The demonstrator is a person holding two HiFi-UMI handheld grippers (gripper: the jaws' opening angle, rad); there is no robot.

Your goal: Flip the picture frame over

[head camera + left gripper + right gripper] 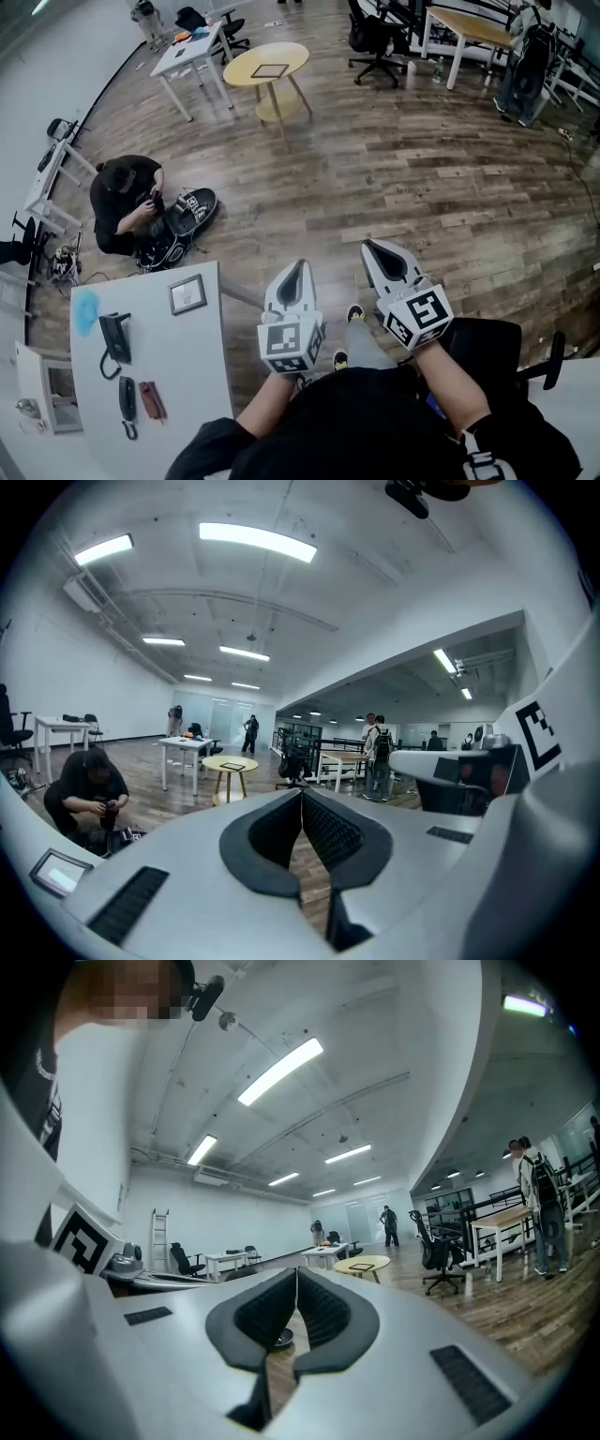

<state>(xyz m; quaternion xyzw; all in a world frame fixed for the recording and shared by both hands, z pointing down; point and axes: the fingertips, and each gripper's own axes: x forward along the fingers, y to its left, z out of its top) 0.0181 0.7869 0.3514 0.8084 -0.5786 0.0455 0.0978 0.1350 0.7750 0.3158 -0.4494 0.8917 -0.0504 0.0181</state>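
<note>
A small grey picture frame (187,293) lies flat near the far corner of a white table (202,375) at the lower left. It also shows at the bottom left of the left gripper view (58,872). My left gripper (300,266) hangs over the wooden floor to the right of the table, apart from the frame. Its jaws are shut with nothing between them (302,795). My right gripper (369,246) is further right, also over the floor. It is shut and holds nothing (296,1272).
On the table lie a black handset (114,336), a second dark device (127,403), a reddish case (151,399) and a blue cloth (85,309). A person (127,202) crouches on the floor beyond the table. A round yellow table (266,64) stands further off.
</note>
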